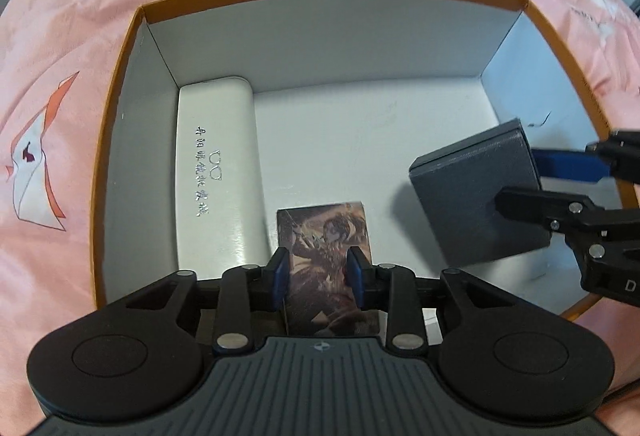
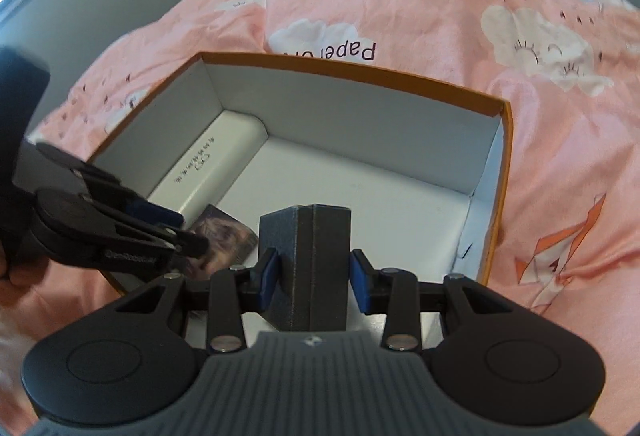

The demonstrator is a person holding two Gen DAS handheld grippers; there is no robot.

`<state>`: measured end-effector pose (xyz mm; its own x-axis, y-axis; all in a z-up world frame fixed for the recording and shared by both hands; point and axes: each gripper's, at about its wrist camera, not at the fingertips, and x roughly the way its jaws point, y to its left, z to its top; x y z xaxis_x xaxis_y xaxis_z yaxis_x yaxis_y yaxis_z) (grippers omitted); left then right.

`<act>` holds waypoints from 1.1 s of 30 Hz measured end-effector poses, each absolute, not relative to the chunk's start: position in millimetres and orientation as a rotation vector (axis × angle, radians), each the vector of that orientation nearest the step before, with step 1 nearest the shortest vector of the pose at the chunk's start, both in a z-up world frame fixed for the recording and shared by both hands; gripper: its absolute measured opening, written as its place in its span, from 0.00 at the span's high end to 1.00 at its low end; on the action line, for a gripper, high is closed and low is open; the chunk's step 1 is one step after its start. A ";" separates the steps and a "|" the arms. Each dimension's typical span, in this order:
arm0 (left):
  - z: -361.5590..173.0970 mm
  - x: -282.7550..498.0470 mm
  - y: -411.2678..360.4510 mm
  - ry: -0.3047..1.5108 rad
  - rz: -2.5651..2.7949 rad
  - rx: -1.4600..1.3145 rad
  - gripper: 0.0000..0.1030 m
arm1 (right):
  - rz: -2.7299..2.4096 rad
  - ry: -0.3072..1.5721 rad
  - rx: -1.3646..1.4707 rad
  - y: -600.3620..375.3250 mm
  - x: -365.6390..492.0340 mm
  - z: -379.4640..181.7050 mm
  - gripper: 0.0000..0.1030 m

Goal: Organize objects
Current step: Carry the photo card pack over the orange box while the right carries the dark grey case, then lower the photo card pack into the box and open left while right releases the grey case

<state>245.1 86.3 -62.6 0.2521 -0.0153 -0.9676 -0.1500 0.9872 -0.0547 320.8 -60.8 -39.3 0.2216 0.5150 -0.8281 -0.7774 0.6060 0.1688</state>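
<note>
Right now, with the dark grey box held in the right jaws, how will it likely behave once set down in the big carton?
The grey box looks rigid: flat faces, crisp edges, no dents at the pads. Its matte surface probably resists slipping. Set down on its narrow side, it might tip; laid flat on the carton floor, it should stay.

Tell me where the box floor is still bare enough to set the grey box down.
Bare floor runs from the white case to the right wall of the orange box, back to the far wall. Crowded: the left side with the case, and the near edge where the left gripper holds the picture card. The right gripper holds the grey box above the right part.
</note>
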 end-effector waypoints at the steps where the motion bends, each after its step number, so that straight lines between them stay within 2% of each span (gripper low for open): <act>1: -61.3 244.6 87.5 1.313 0.087 -0.140 0.65 | 0.916 0.987 -0.342 -58.2 319.1 -39.5 0.61; 11: -42.9 263.6 95.1 1.247 0.013 -0.139 0.65 | 1.090 0.845 -0.759 -18.7 318.7 -34.7 0.61; 23: -56.8 276.5 107.7 1.256 -0.032 -0.138 0.66 | 1.223 0.472 -1.386 19.1 284.6 -60.7 0.61; 28: -60.7 276.7 109.5 1.252 -0.065 -0.143 0.66 | 1.277 0.490 -1.418 16.7 281.6 -62.2 0.62; 33: -65.6 284.2 109.0 1.256 -0.096 -0.130 0.66 | 1.375 0.663 -1.292 18.9 297.7 -43.0 0.62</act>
<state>284.2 109.0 -65.6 0.3067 -0.1436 -0.9409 0.0008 0.9886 -0.1506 297.7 18.9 -43.0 0.1749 0.3224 -0.9303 -0.9285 -0.2603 -0.2647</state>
